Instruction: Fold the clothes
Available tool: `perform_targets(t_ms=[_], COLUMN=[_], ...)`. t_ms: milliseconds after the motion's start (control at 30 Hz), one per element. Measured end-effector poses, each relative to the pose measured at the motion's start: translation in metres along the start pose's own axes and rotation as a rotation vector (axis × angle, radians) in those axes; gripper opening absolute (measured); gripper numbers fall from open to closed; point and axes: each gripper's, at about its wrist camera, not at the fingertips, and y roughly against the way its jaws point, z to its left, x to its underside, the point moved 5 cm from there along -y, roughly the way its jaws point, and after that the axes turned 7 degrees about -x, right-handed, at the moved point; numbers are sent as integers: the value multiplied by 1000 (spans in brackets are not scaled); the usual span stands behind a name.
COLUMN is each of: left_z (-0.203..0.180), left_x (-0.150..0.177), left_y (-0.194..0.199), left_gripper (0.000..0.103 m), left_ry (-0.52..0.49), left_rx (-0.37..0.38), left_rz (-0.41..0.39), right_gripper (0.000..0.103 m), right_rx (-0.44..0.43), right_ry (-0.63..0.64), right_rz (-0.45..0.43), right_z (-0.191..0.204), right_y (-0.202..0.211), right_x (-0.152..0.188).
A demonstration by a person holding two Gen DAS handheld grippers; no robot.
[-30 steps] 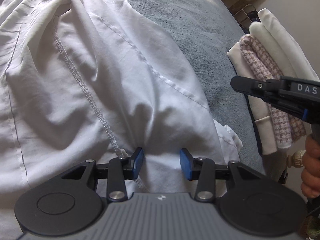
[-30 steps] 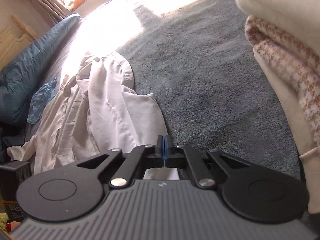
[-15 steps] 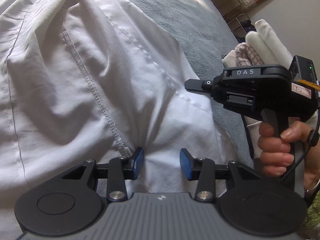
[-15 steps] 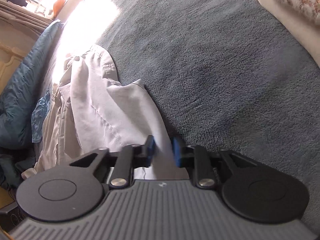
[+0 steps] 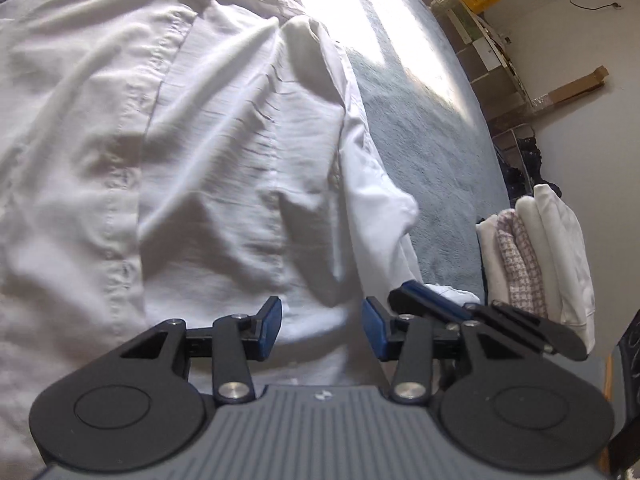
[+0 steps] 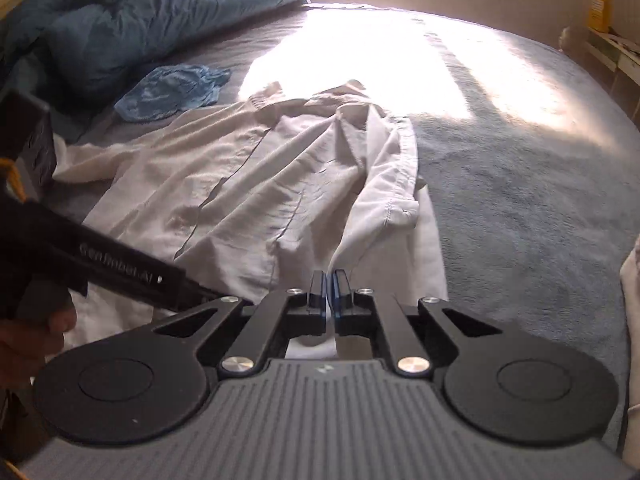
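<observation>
A crumpled white cotton shirt (image 6: 280, 184) lies spread on a grey-blue fleece bed cover (image 6: 520, 184). The right gripper (image 6: 328, 292), its blue-padded jaws nearly together and opening, has the shirt's near edge between them. A light blue cloth (image 6: 172, 92) and a dark blue duvet (image 6: 132, 20) lie beyond.

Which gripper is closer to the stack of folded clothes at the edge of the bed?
Right. The right gripper sits at the white shirt's hem just beside the folded stack; the left gripper is one step farther along that hem, away from the stack.
</observation>
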Motion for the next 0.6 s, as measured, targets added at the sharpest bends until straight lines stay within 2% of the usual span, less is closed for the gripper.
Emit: perform_targets(t_ms=[33, 100, 133, 233, 267, 300, 333, 433, 500, 600], left_z=[5, 9, 9, 8, 6, 5, 3, 0, 1, 5], left_x=[-2, -5, -5, -1, 1, 4, 7, 24, 34, 47], left_y=[2, 2, 2, 0, -2, -4, -5, -11, -14, -10], left_gripper=[45, 45, 45, 45, 45, 45, 45, 45, 45, 45], left_ry=[-4, -19, -31, -64, -71, -81, -91, -129, -155, -175], left_rx=[-15, -26, -22, -5, 0, 4, 7, -7, -20, -31], left_rz=[-2, 0, 2, 15, 23, 30, 36, 81, 112, 144], right_gripper=[8, 25, 26, 31, 36, 43, 46, 51, 52, 53], right_rx=[-9, -30, -41, -67, -68, -56, -35, 77, 117, 61], right_ry=[23, 31, 14, -68, -117, -173, -234, -485, -678, -931], right_rz=[39, 111, 131, 123, 101, 75, 47, -26, -51, -27], right_z=[13, 37, 44, 50, 46, 37, 26, -33, -74, -121], right_y=[-13, -31, -33, -11, 1, 13, 24, 44, 46, 27], right_x=[5, 14, 16, 16, 15, 13, 11, 16, 27, 53])
